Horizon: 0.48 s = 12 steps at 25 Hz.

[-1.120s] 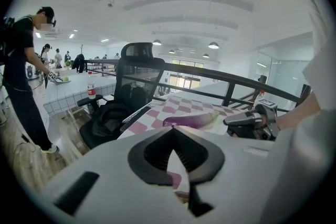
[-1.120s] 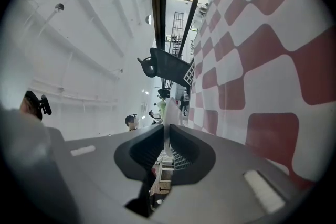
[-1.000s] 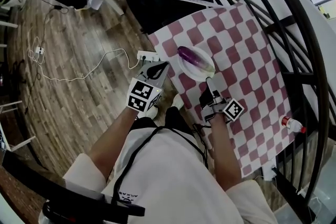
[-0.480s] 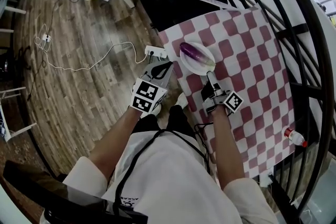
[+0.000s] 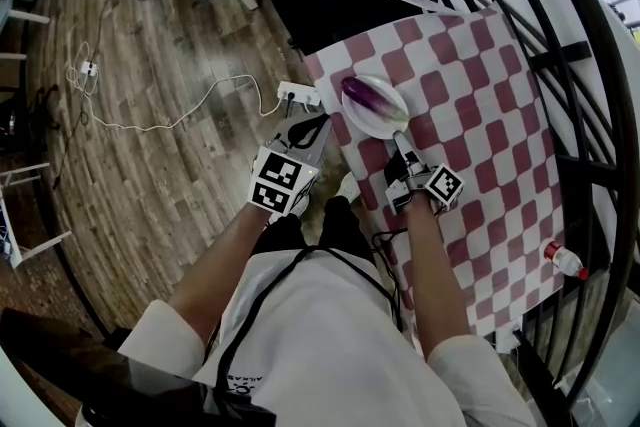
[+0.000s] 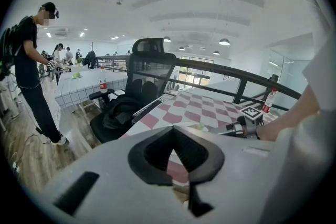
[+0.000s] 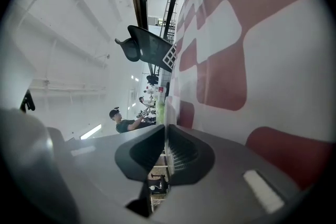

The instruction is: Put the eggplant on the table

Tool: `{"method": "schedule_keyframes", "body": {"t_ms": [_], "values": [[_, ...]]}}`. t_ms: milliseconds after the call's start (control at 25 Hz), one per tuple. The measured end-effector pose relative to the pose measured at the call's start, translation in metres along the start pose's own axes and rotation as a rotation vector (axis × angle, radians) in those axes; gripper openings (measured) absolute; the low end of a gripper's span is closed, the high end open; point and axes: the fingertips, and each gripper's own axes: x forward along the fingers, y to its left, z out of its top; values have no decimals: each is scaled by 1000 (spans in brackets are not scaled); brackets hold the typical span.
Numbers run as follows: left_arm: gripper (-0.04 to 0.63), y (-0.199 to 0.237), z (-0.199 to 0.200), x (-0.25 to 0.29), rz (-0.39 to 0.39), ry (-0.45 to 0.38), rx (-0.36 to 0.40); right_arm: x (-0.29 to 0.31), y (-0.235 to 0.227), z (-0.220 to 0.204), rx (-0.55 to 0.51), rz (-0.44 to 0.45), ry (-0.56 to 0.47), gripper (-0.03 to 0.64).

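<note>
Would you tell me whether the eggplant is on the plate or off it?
On the plate: the eggplant lies across it, above the checked tablecloth.

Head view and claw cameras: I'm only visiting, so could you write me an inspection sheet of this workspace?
Surface: red-and-white checked table beside a black railing.
Job's things: eggplant lies on a white plate, not yet on the table.
Clutter: a small bottle near the railing.
Claws: left claw shut, empty, off the table; right claw has just been closing, the plate's rim between its jaws.
Cables: white cable and power strip on the floor.
Surroundings: wooden floor, black office chair, people at other tables.
</note>
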Motion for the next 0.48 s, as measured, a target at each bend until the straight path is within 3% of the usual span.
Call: {"method": "schedule_keyframes", "body": {"t_ms": [480], "values": [[6, -8, -2, -4, -25, 3, 6, -6, -20, -9, 13, -131, -4, 25]]}}
